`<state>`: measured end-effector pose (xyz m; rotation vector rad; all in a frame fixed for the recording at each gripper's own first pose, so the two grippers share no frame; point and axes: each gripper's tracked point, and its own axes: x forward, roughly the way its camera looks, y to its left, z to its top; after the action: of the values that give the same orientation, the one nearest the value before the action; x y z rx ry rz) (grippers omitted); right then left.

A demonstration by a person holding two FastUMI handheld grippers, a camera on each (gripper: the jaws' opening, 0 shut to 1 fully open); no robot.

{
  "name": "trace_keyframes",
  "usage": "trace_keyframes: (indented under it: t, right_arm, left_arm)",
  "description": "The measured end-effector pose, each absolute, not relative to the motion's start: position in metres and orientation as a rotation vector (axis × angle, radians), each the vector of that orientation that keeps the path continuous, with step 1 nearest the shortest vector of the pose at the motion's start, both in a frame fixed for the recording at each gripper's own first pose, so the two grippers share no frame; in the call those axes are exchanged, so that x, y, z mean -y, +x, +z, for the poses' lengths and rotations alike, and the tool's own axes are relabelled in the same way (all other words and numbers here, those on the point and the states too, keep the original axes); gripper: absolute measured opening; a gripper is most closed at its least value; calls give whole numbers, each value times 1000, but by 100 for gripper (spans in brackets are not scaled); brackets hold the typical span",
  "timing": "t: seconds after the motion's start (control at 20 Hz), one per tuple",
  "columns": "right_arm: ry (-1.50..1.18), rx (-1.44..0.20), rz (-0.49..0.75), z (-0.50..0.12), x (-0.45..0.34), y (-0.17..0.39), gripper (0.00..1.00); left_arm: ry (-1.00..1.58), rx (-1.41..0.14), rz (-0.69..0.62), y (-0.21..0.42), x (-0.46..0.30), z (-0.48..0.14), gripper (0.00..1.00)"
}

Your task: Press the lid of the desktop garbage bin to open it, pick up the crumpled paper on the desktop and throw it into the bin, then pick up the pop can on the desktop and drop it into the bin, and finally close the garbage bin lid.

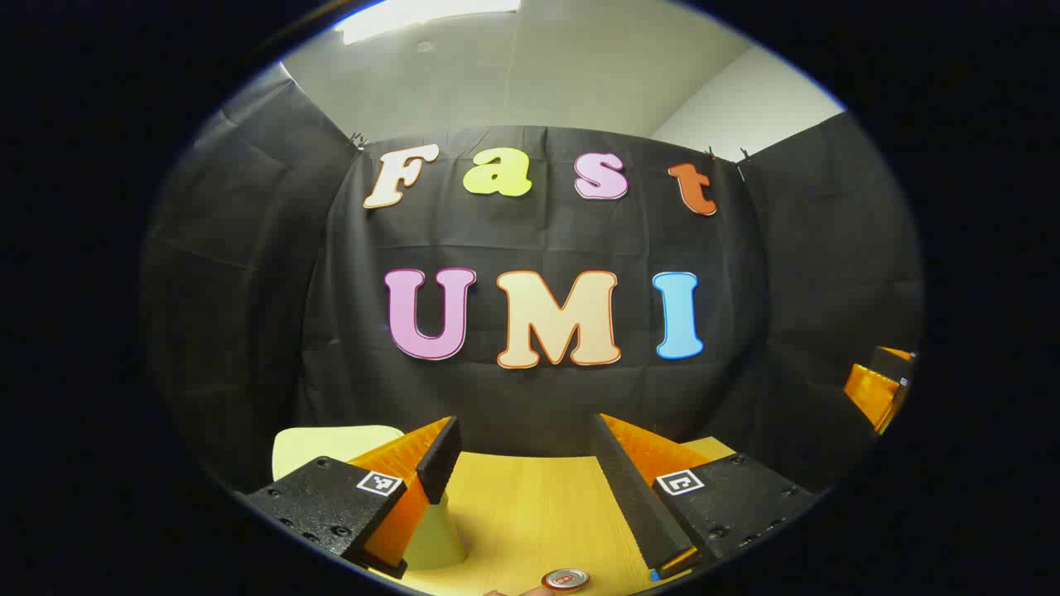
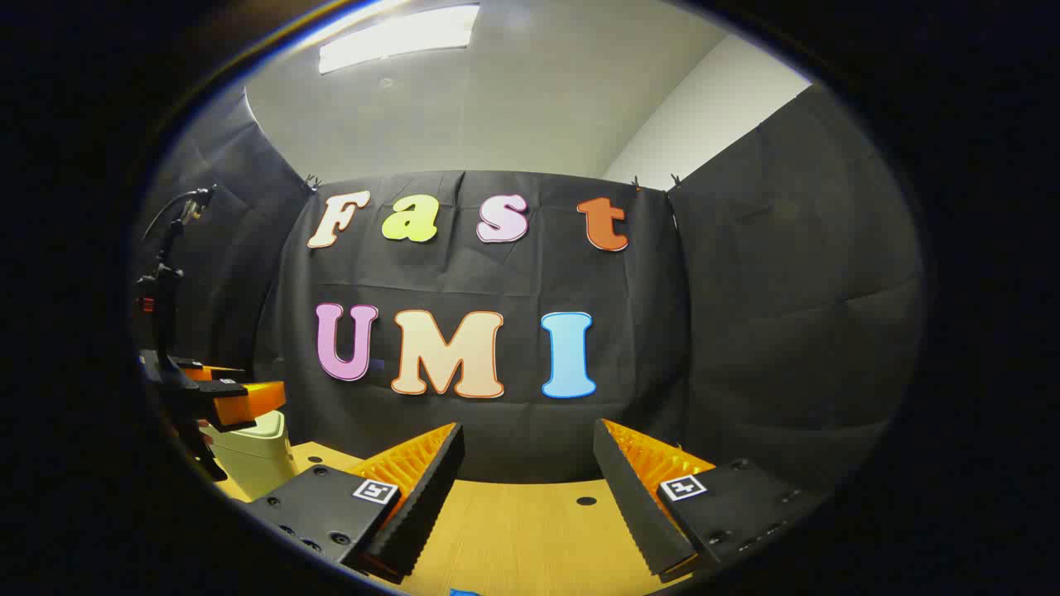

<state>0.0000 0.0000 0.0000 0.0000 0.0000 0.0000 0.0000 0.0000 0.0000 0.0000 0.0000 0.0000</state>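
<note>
A: Biggest first. Wooden desktop [image 1: 530, 505] runs across the bottom of the left gripper view, w/ the black cloth wall behind it. Same desktop [image 2: 530, 530] in the right gripper view.

B: Bin?

A: Pale garbage bin [image 1: 331, 439] sits far left on the desk in the left gripper view, lid down flat, partly hidden behind the near finger. In the right gripper view the bin [image 2: 248, 455] is at the left edge, lid looks closed.

B: Claws?

A: Left gripper [image 1: 526, 451] is spread wide, nothing btwn its fingers, held above the desk. Right gripper [image 2: 526, 459] same: wide apart, holding nothing. In the right gripper view the left gripper [image 2: 240, 397] shows farther off, just over the bin; can't tell if it touches the lid. In the left gripper view the right gripper [image 1: 878, 389] peeks in at the right edge.

B: Can + paper?

A: Pop can [image 1: 566, 579] is at the very bottom of the left gripper view, top end visible, standing on the desk below the open fingers. Crumpled paper: can't make it out.
</note>
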Motion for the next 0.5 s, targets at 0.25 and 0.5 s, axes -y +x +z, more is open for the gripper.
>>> trace_keyframes:
  t: [0.25,0.5]
  right_arm:
    - [6,3,4,5,-3,2,98]
    - [-4,20,16,8,-6,3,98]
  left_arm:
    - [38,10,-19,-3,7,2,95]
    - [51,23,-13,-5,5,6,95]
